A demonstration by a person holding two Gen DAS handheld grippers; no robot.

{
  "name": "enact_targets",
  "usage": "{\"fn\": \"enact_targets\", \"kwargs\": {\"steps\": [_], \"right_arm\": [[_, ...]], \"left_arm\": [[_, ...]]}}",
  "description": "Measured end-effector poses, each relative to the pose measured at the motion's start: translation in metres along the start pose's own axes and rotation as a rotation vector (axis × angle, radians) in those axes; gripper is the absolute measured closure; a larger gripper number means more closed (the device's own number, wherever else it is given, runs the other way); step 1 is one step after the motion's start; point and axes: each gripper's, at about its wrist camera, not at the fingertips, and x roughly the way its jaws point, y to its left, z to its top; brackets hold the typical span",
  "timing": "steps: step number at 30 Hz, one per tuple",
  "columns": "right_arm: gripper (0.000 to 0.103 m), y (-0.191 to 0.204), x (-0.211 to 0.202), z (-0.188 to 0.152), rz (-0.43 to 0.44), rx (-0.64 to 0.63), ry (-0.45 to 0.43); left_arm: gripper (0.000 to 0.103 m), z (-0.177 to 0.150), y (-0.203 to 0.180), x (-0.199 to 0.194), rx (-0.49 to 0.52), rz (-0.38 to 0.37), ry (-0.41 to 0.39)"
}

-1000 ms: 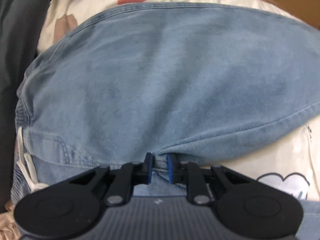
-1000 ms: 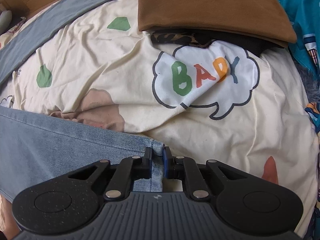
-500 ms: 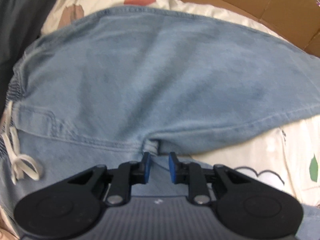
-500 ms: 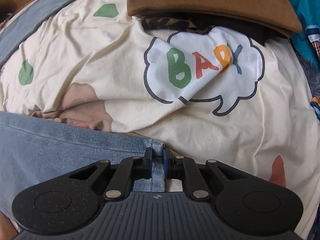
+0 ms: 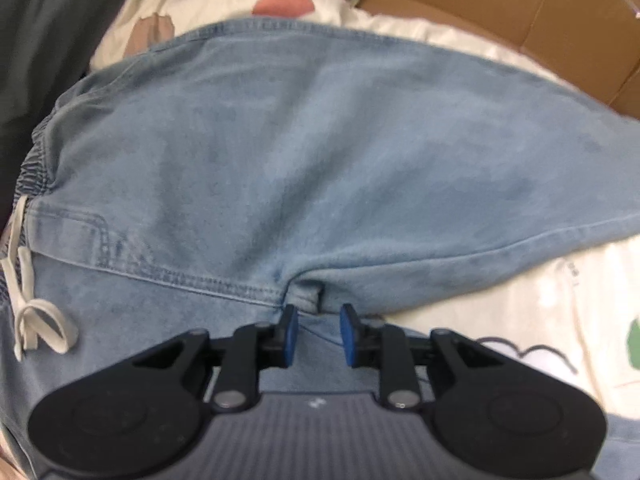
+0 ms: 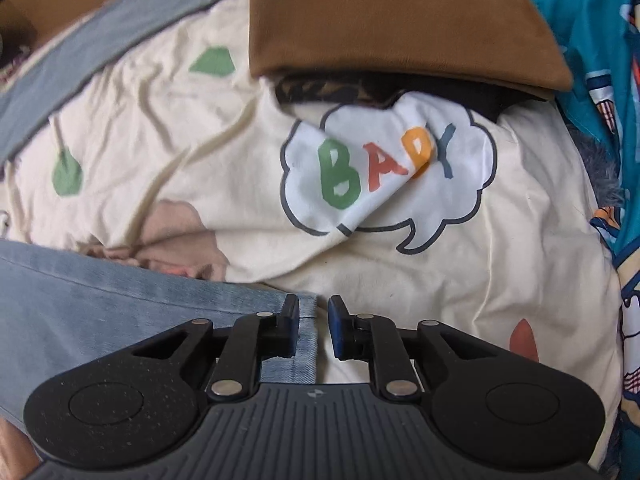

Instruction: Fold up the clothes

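Surface: cream sheet (image 6: 460, 280), wrinkled, printed with green, pink and rust patches.
Print: white cloud bubble (image 6: 388, 176) with coloured letters, creased across the middle.
Far edge, left view: cardboard box (image 5: 520, 12), brown, flaps visible.
Left side, left view: dark grey fabric (image 5: 44, 40).
Right side, right view: teal patterned cloth (image 6: 596, 60).
Light: even, soft, no hard shadows.

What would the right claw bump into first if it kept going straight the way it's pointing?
Most likely the hem corner of the blue jeans, which lies between the right claw as its jaws open. The cream printed bedsheet sits just beside and beneath it. Depth is hard to judge here.
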Motion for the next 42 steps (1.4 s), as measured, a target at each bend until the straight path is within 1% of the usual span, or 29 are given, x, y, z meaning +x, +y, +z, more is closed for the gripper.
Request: {"fn": "enact_targets", "kwargs": {"steps": [4,8,11,15,18,21,24,27,28,31,35,39,42], "right_arm": [[0.085,0.004,-0.013,0.001,0.049,-0.011,-0.039],[0.085,0.014,-0.015,0.000,0.090,-0.031,-0.039],[0.085,0.018,-0.010,-0.006,0.102,-0.039,-0.014],[0.085,0.022,0.004,-0.014,0.105,-0.040,0.027],[0.085,0.023,0.018,-0.015,0.099,-0.032,0.054],[0.085,0.024,0.031,-0.015,0.087,-0.014,0.073],[0.083,0.023,0.041,-0.015,0.079,0.011,0.080],[0.083,0.022,0.043,-0.016,0.076,0.032,0.075],[0.083,0.022,0.043,-0.016,0.074,0.038,0.073],[0.083,0.021,0.041,-0.016,0.073,0.048,0.077],[0.083,0.019,0.038,-0.017,0.082,0.046,0.083],[0.083,0.013,0.039,-0.015,0.096,0.072,0.100],[0.083,0.013,0.040,-0.015,0.089,0.082,0.103]], "left_arm": [[0.077,-0.008,-0.003,-0.021,-0.003,-0.030,-0.027],[0.077,-0.023,-0.005,-0.025,-0.005,-0.061,-0.009],[0.077,-0.035,-0.004,-0.015,0.000,-0.059,0.006],[0.077,-0.042,0.000,0.008,-0.028,-0.056,0.031],[0.077,-0.040,0.004,0.026,-0.069,-0.044,0.039],[0.077,-0.032,0.010,0.035,-0.128,-0.051,0.015],[0.077,-0.023,0.011,0.038,-0.133,-0.046,0.023],[0.076,-0.021,0.020,0.035,-0.151,-0.081,0.028],[0.075,-0.021,0.027,0.032,-0.176,-0.094,0.020],[0.076,-0.022,0.049,0.015,-0.244,-0.086,-0.023],[0.076,-0.029,0.090,-0.012,-0.295,-0.049,-0.064],[0.075,-0.046,0.137,-0.044,-0.376,-0.006,-0.115],[0.075,-0.049,0.165,-0.056,-0.405,0.017,-0.119]]}}
